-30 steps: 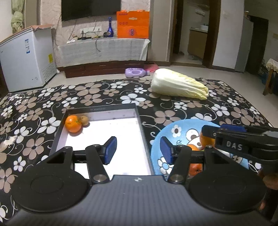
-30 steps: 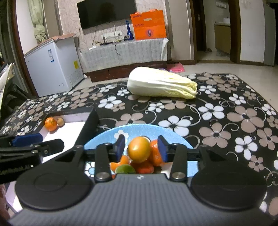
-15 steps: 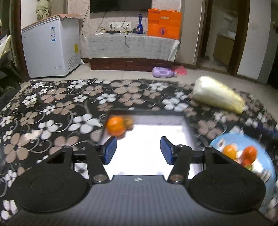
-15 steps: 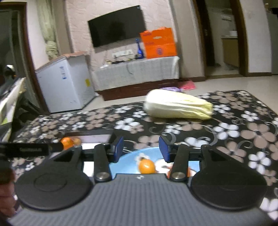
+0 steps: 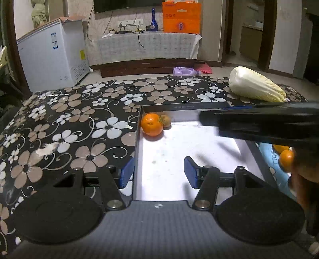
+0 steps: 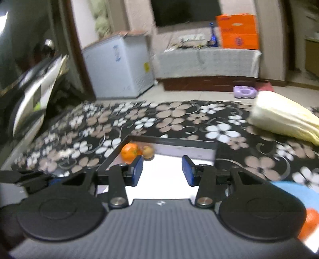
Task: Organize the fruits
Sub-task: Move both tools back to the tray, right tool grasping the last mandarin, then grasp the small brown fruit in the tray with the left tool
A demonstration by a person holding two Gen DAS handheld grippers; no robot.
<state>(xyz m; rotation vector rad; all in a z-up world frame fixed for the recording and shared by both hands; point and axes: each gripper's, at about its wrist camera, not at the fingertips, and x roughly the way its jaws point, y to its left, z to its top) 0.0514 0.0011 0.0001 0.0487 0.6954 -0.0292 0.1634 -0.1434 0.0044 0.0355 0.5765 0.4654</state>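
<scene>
A dark tray with a white floor [image 5: 179,147] lies on the flowered table. An orange [image 5: 152,124] and a small brown fruit [image 5: 165,120] sit in its far left corner; both also show in the right wrist view, the orange [image 6: 129,152] and the brown fruit [image 6: 148,151]. My left gripper [image 5: 157,172] is open and empty over the tray's near left part. My right gripper [image 6: 162,171] is open and empty over the tray's near edge. A blue plate [image 5: 279,165] with oranges [image 5: 286,159] sits right of the tray, partly hidden by the right gripper's body [image 5: 259,125].
A large napa cabbage [image 5: 255,85] lies at the table's far right. A white chest freezer [image 5: 53,53], a TV bench with an orange box [image 5: 181,18] and a purple bottle [image 5: 185,71] on the floor stand beyond the table.
My right gripper let go of an orange over the blue plate, then swung left over the tray. My left gripper moved left from the plate to the tray's left side.
</scene>
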